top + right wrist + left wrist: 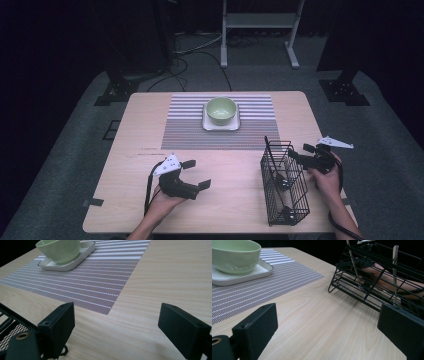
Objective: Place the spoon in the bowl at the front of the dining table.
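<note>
My 2 tools, left tool (195, 174) and right tool (300, 150), stand apart, empty. I judge nothing is begun; next I reach into the wire basket (283, 182) for cutlery.

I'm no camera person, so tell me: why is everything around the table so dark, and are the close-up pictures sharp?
High view: light falls on the table, the surroundings sink into dark. Left gripper view: green bowl soft, wire basket fairly crisp. Right gripper view: placemat weave sharp, near jaws slightly blurred.

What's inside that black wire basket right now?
The black wire basket holds at least two thin metal utensil handles standing upright. Their working ends sit low behind the mesh, so what kind of utensils they are cannot be told.
</note>
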Available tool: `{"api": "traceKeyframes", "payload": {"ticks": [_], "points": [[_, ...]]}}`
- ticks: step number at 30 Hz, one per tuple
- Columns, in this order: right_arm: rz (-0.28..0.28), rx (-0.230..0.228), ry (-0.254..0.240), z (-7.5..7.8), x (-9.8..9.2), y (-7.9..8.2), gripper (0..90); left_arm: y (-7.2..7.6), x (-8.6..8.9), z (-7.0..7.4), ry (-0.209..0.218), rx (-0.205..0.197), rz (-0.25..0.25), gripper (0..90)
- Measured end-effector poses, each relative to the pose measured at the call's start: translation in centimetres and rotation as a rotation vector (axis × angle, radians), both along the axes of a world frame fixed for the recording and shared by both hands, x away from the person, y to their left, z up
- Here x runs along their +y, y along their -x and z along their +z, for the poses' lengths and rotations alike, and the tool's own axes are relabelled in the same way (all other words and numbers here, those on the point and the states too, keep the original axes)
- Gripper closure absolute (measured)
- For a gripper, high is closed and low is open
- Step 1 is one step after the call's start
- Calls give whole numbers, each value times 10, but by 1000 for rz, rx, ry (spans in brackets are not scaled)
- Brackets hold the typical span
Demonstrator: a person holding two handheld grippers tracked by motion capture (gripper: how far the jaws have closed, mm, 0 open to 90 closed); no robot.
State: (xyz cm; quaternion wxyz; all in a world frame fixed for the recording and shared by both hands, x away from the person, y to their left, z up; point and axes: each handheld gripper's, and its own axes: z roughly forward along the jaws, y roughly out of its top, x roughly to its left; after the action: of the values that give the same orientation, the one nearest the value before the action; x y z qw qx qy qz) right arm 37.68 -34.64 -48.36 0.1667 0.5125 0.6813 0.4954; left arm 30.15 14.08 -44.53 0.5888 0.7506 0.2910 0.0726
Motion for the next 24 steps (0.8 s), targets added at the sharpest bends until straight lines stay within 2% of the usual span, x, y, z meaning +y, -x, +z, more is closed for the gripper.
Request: {"api": "traceKeyframes", "payload": {"ticks": [8,12,16,24], "points": [[-1,5,0,0,1,-1,129,1,0,1,13,-2,3,20],[-3,4,-2,0,1,0,129,1,-4,2,17,1,-9,20],[-4,4,5,0,1,-1,129,3,-7,2,2,-8,-26,20],[1,1,10,0,2,-1,128,5,-13,3,15,-5,-45,20]]}}
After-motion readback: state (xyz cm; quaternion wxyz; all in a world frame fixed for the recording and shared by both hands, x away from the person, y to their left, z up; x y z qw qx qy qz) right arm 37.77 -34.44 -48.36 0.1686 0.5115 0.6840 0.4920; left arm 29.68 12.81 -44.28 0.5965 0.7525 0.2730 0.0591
